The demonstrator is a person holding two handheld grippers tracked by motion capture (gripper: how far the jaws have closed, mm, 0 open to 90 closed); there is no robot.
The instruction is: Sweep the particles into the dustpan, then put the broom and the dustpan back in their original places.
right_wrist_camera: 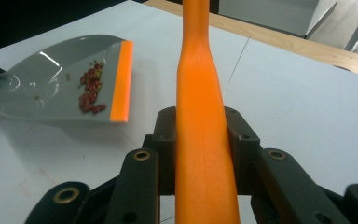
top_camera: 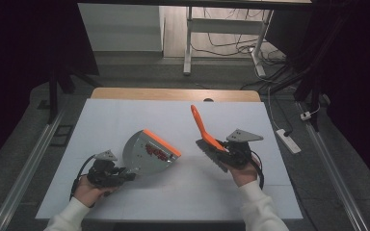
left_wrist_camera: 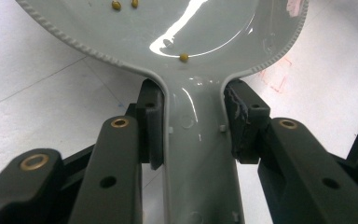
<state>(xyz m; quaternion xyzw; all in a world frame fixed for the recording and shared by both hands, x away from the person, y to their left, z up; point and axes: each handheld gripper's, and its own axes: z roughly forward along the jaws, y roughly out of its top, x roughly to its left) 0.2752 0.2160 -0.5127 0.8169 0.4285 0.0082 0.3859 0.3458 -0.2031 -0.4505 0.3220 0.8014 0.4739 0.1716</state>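
The grey dustpan point(top_camera: 147, 154) with an orange lip holds red bits point(top_camera: 156, 151). The left gripper point(top_camera: 120, 176) has its jaws clamped on the pan's handle, low over the surface point(top_camera: 125, 120). The right gripper point(top_camera: 231, 153) has its jaws clamped on the orange brush point(top_camera: 207, 137), handle tilted upward.

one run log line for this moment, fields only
left gripper shut on dustpan handle | right gripper shut on brush handle | red bits in dustpan | brush beside it

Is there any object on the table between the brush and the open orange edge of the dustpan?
Nothing visible. The brush, held in the right gripper, and the dustpan, held by its handle in the left gripper, are apart, with bare white table between them. The red bits already lie inside the pan.
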